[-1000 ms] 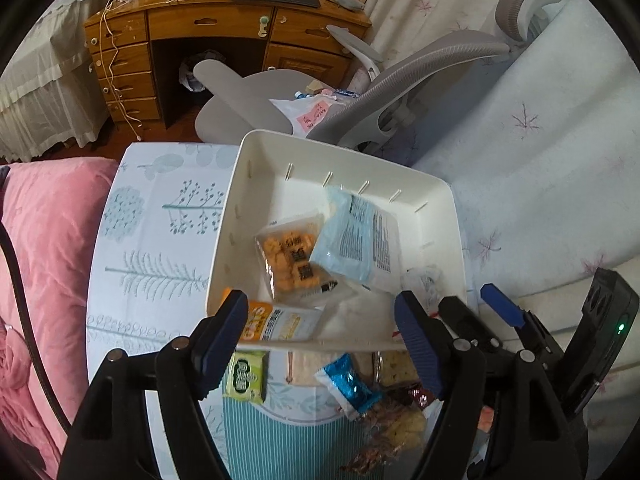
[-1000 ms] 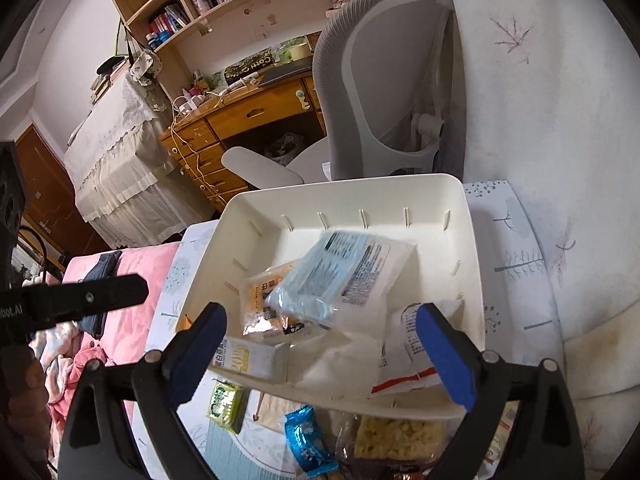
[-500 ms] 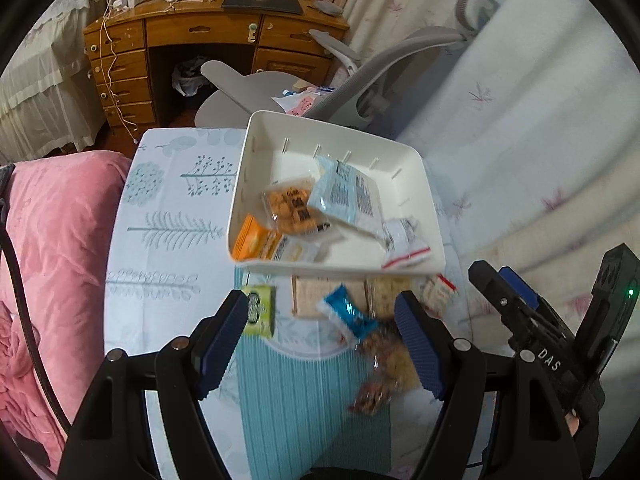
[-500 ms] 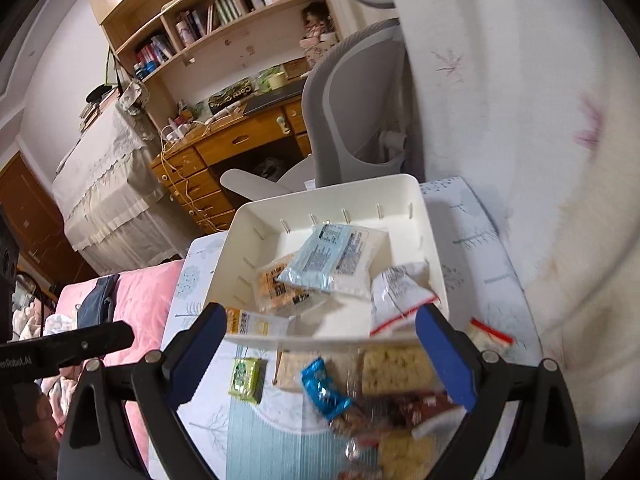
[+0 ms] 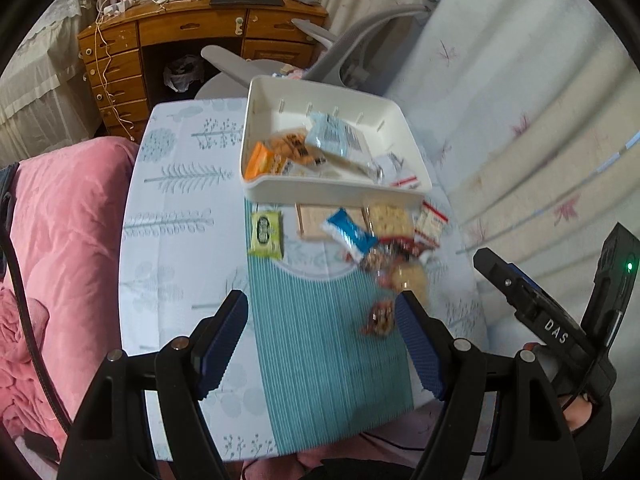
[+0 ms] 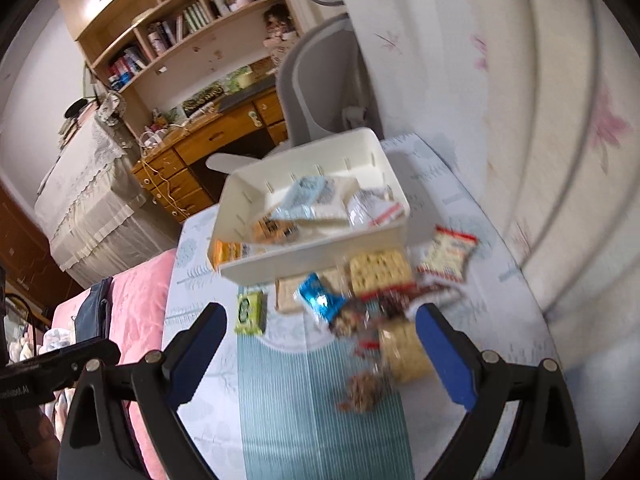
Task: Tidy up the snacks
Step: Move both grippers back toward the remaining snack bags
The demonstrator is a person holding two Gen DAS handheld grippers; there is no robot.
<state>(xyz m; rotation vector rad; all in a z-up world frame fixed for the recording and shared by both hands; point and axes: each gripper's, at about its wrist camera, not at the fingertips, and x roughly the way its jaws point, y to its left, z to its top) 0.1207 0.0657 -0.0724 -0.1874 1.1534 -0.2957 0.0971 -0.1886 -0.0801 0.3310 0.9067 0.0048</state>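
A white bin [image 5: 332, 194] [image 6: 304, 258] sits at the table's far side and holds several snack packets. Loose snacks lie in front of it: a green packet [image 5: 266, 234] [image 6: 250, 314], a blue packet [image 5: 350, 234] [image 6: 320, 300], cracker packs [image 5: 390, 218] [image 6: 378, 270], a red-and-white packet [image 5: 430, 222] [image 6: 448, 254] and nut packets [image 5: 380, 318] [image 6: 360, 392]. My left gripper [image 5: 322, 344] is open and empty above the teal mat, well back from the snacks. My right gripper [image 6: 320, 356] is open and empty, near the nut packets; it also shows in the left wrist view [image 5: 540, 316].
The table carries a tree-print cloth [image 5: 180, 208] with a teal striped mat [image 5: 320, 340]. A pink blanket [image 5: 60, 240] lies to the left. A grey office chair [image 5: 320, 52] and a wooden desk [image 5: 180, 40] stand behind the bin. A pale curtain [image 5: 520, 100] hangs on the right.
Both grippers have pulled back and up from the bin, staying open and empty. The bin and loose snacks now look smaller and farther away.
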